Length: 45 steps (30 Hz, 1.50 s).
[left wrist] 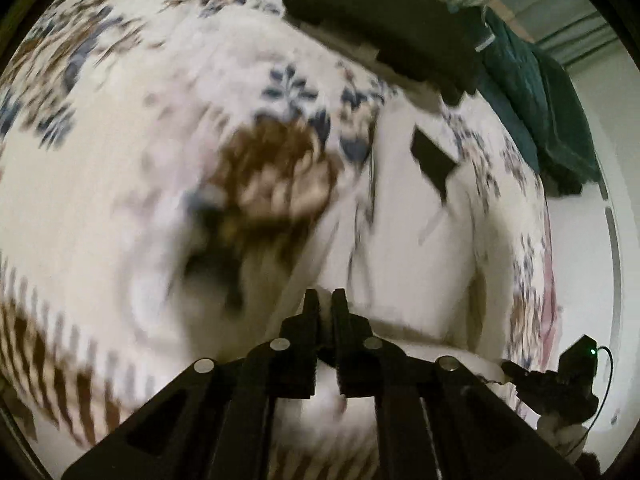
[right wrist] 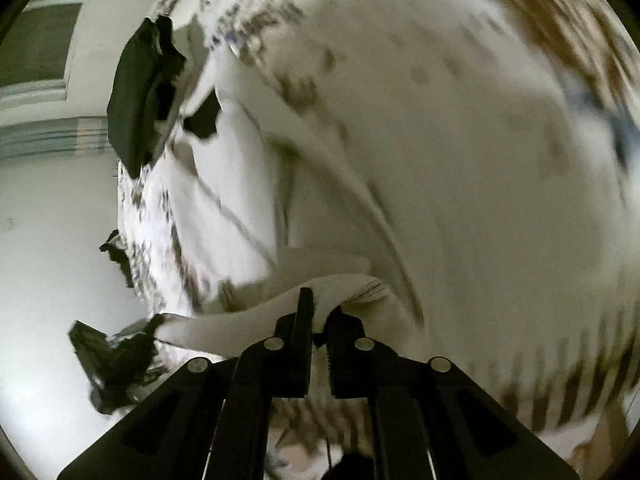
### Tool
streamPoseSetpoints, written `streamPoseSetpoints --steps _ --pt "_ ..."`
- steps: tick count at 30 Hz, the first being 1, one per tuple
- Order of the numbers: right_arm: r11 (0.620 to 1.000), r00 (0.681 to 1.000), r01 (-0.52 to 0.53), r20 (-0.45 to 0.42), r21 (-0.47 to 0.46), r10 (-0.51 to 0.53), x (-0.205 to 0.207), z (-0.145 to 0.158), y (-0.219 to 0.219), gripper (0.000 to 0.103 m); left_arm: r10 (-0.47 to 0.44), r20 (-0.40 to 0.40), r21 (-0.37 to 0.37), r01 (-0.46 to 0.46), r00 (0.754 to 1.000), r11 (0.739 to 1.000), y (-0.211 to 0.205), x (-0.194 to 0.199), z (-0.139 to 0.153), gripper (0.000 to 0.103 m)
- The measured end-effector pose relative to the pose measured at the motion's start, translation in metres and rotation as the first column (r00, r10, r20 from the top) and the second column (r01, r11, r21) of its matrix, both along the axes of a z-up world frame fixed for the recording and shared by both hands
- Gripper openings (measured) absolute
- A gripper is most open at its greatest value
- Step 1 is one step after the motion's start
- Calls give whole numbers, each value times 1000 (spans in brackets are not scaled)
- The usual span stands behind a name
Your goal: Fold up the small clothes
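Observation:
A white garment [left wrist: 416, 240] lies on a bed with a white, blue and brown floral cover [left wrist: 120, 160]. My left gripper [left wrist: 325, 300] is shut on one edge of the white garment and holds it just above the cover. My right gripper [right wrist: 320, 304] is shut on a hemmed edge of the same white garment [right wrist: 248, 208]. The other gripper shows at the right edge of the left wrist view [left wrist: 560, 380] and at the lower left of the right wrist view [right wrist: 116, 356]. Both views are motion-blurred.
A stack of folded dark and white clothes [left wrist: 392, 24] sits at the far end of the bed. A dark teal cloth [left wrist: 536, 92] lies beside it. A small black cloth piece [left wrist: 434, 160] lies on the cover. Dark clothes [right wrist: 140, 96] show near the bed edge.

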State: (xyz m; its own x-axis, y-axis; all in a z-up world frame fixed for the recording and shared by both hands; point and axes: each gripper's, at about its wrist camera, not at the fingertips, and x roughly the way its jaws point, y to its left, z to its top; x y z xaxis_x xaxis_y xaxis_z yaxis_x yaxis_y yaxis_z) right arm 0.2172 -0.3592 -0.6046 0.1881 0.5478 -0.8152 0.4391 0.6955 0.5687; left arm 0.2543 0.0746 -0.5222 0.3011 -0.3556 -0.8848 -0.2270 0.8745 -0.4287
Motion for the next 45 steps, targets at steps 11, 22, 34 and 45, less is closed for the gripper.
streamPoseSetpoints --steps 11,22,34,45 --pt "988 997 -54 47 -147 61 55 -2 -24 60 47 6 -22 -47 999 999 41 32 -27 58" --pt "948 979 -146 93 -283 179 52 -16 5 4 -127 5 53 126 992 991 -2 17 -54 3" --pt "926 966 -72 206 -371 157 67 36 1 3 -98 160 63 89 982 994 17 37 3 2" --pt "932 992 -129 -28 -339 127 129 -23 -5 28 -67 -63 38 70 996 997 36 105 -61 8"
